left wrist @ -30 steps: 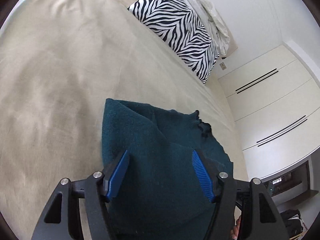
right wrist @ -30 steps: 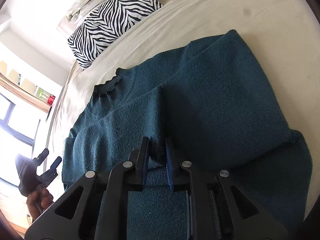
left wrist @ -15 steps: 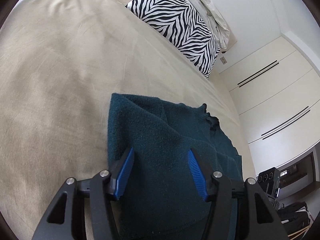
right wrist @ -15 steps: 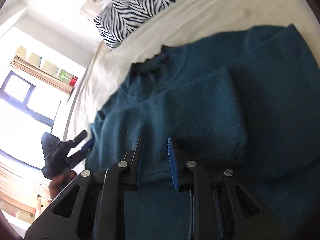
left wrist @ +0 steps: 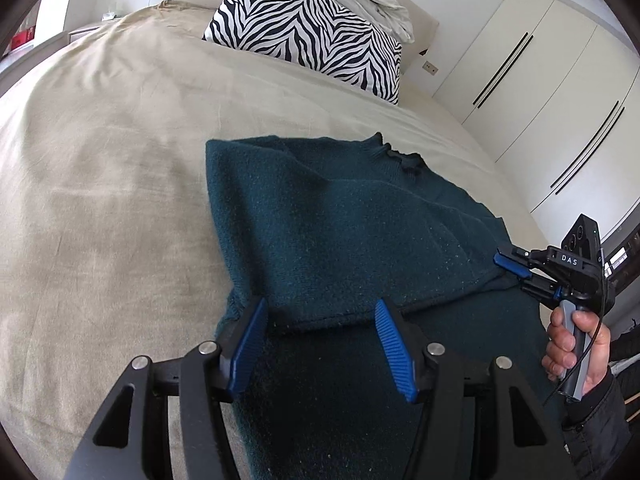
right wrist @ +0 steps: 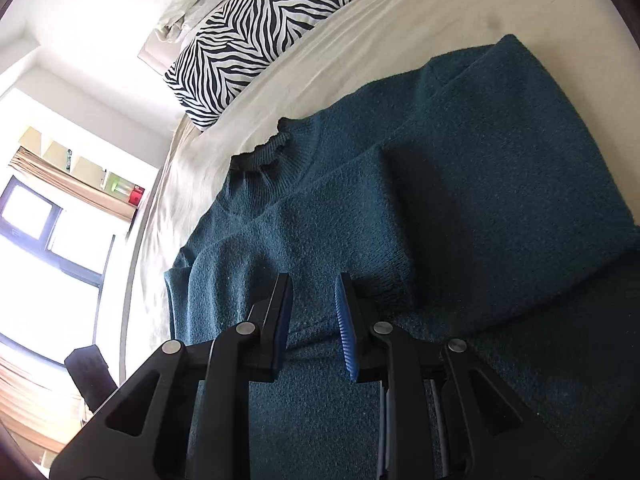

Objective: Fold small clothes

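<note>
A dark teal knitted sweater [left wrist: 344,248] is laid on the beige bed [left wrist: 100,184], both sleeves now folded inward, with the left tongs [left wrist: 320,328], just narrowed, held open and empty, and the right tongs [right wrist: 312,320] nearly closed, gripping nothing.

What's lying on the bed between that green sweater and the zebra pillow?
Nothing: only bare beige bedspread separates the sweater from the zebra pillow, in both wrist views.

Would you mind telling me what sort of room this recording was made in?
Most likely a bedroom: a dark teal sweater lies on a bed with a beige cover, a zebra-print pillow sits at its head, and white wardrobe doors line the wall.
</note>
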The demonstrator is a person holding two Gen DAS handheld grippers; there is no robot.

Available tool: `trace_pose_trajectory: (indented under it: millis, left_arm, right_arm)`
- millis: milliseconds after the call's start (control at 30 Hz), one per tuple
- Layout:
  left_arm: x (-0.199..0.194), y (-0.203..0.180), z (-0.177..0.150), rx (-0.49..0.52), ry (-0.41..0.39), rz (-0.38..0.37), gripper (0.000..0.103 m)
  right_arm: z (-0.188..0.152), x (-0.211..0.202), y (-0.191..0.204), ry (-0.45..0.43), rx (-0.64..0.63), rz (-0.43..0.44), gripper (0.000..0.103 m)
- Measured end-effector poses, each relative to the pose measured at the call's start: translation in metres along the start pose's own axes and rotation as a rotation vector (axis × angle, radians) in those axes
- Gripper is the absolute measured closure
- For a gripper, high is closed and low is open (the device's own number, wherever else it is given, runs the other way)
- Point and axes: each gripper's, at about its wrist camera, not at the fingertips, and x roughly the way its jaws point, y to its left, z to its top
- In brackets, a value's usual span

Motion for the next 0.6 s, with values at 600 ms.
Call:
trace_pose_trajectory:
  millis: [600]
  left_arm:
    - [0.037, 0.021, 0.024, -0.044, -0.016, 0.041, 0.038]
  right_arm:
    - [-0.004, 0.010, -0.029, -0.032, 0.045, 0.089, 0.082]
